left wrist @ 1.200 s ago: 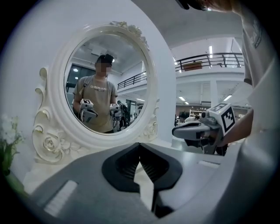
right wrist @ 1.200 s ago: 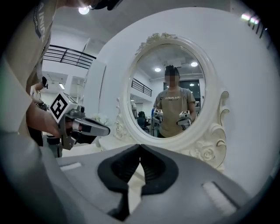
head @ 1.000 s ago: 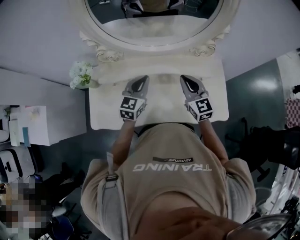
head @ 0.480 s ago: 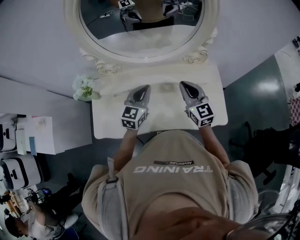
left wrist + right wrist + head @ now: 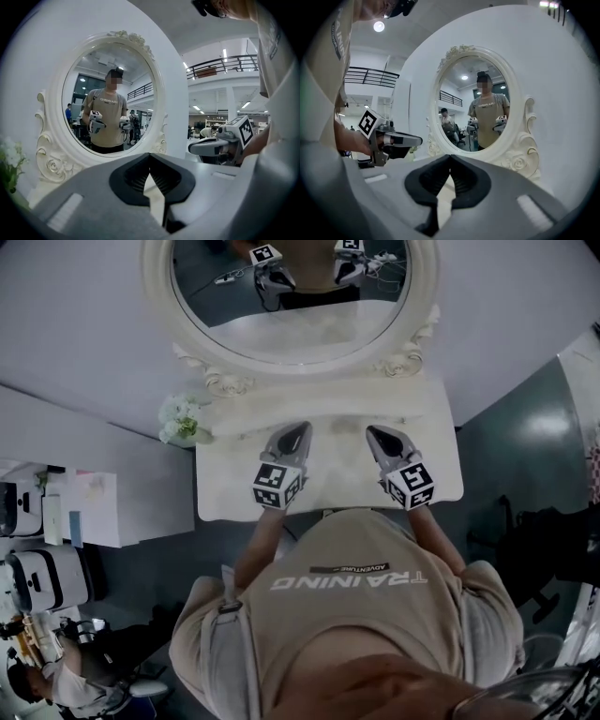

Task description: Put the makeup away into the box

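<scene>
Farthest left in the head view, papers [image 5: 89, 512] lie on a side surface beside the white wall, and a small bunch of white flowers [image 5: 183, 420] stands at the left rear corner of the vanity table [image 5: 225, 495]. Behind the tabletop rises an oval mirror [image 5: 300, 329] in a carved white frame. Its glass reflects the person's torso and both tools. The left gripper [image 5: 302, 428] hangs over the middle of the table, pointing at the mirror. Its own view shows the jaw tips meeting with nothing between them. A marker cube [image 5: 277, 486] with a black-and-white square code sits at its rear. Just to the right, apart from it and roughly parallel, the right gripper [image 5: 373, 431] is likewise closed tip to tip and empty. Nothing stands between either tool and the mirror base. Where the makeup and the box lie cannot be told from these views, as the pale tabletop is too washed out to show small things. Below the table, the person's beige shirt [image 5: 347, 634] reads "TRAINING", with "ADVENTURE" on a small dark strip, both upside down to the camera. Dark glossy floor [image 5: 525, 427] lies at the right.
</scene>
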Action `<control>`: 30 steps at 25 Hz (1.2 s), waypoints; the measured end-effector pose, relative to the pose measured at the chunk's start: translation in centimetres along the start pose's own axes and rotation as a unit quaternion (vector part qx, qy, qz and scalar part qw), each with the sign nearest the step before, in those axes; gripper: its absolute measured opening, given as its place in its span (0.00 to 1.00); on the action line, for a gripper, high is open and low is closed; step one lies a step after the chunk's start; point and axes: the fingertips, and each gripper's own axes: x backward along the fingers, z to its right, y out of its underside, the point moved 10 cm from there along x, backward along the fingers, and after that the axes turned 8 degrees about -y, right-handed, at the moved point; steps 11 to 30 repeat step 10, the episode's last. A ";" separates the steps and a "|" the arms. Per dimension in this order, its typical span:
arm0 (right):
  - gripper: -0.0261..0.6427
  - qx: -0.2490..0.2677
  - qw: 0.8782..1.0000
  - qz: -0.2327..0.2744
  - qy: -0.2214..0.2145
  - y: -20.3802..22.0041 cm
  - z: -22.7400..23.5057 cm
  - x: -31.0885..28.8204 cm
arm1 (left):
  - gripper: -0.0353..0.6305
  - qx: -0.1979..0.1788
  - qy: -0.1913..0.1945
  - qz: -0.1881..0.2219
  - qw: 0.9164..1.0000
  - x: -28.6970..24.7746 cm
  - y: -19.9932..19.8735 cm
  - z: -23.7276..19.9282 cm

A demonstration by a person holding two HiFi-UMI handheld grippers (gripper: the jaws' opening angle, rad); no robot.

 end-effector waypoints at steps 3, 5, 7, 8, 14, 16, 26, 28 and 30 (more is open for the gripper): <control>0.04 0.024 1.000 -0.003 -0.009 -0.4 -0.3 0.0 | 0.05 0.013 -0.004 -0.005 1.000 0.6 0.3 0.6; 0.05 0.028 0.999 0.000 -0.015 -0.9 -0.3 0.4 | 0.05 0.015 -0.006 -0.007 1.000 0.9 0.3 1.5; 0.05 0.027 0.999 0.004 -0.019 -1.1 -0.3 0.4 | 0.05 0.015 -0.010 -0.008 1.000 0.9 0.2 1.8; 0.05 0.027 0.999 0.004 -0.021 -1.2 -0.3 0.3 | 0.05 0.016 -0.012 -0.008 1.000 1.0 0.1 1.9; 0.05 0.032 0.999 0.002 -0.024 -1.2 -0.3 0.3 | 0.05 0.016 -0.016 -0.007 1.000 1.0 0.0 2.0; 0.05 0.032 0.999 0.002 -0.024 -1.2 -0.3 0.3 | 0.05 0.016 -0.016 -0.007 1.000 1.0 0.0 2.0; 0.05 0.032 0.999 0.002 -0.024 -1.2 -0.3 0.3 | 0.05 0.016 -0.016 -0.007 1.000 1.0 0.0 2.0; 0.05 0.032 0.999 0.002 -0.024 -1.2 -0.3 0.3 | 0.05 0.016 -0.016 -0.007 1.000 1.0 0.0 2.0; 0.05 0.032 0.999 0.002 -0.024 -1.2 -0.3 0.3 | 0.05 0.016 -0.016 -0.007 1.000 1.0 0.0 2.0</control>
